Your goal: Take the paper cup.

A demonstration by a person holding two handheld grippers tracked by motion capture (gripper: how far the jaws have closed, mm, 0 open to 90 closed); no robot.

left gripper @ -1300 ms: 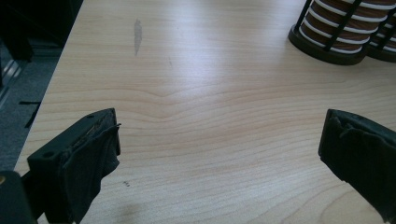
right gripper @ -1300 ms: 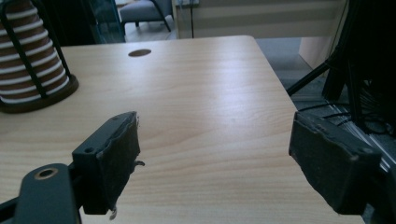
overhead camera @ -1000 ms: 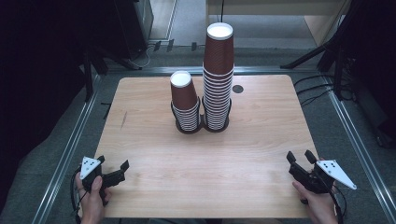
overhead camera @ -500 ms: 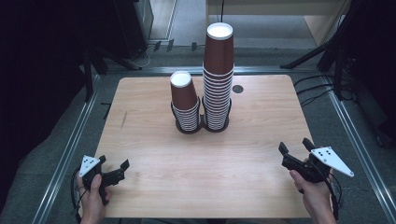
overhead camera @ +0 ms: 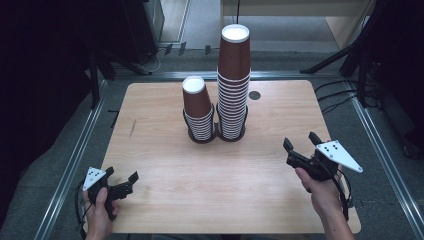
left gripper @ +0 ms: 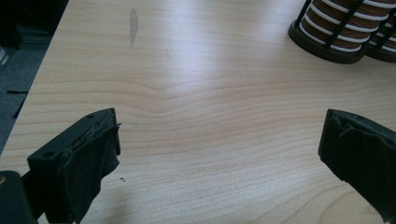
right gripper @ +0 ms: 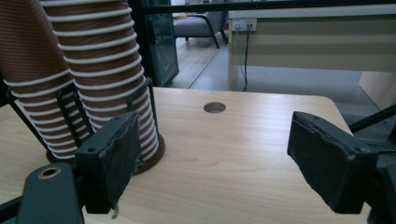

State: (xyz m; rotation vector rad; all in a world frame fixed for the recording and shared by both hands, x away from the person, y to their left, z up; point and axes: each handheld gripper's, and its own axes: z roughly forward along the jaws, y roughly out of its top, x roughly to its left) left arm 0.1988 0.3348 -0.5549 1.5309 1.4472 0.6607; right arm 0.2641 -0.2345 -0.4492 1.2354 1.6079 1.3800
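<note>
i'm holding both black two-jaw grippers spread and empty: left gripper (overhead camera: pixel 121 186) near-left, right gripper (overhead camera: pixel 300 149) hovering right of the tall brown paper cup stack (overhead camera: pixel 233 85).

both cup stacks (right gripper: pixel 88 79) run off the frame's top, seemingly.

Grey floor (overhead camera: pixel 310 35) w/ cables round wooden table (overhead camera: pixel 165 165); beige desk (right gripper: pixel 317 42) & chair (right gripper: pixel 198 23) far ahead of the right tongs.

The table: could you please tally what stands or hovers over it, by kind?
Cup stacks: 2, a short one and a tall one.
Black holders: 2.
Tongs: 2, left and right, both open.
Total: 6.
</note>
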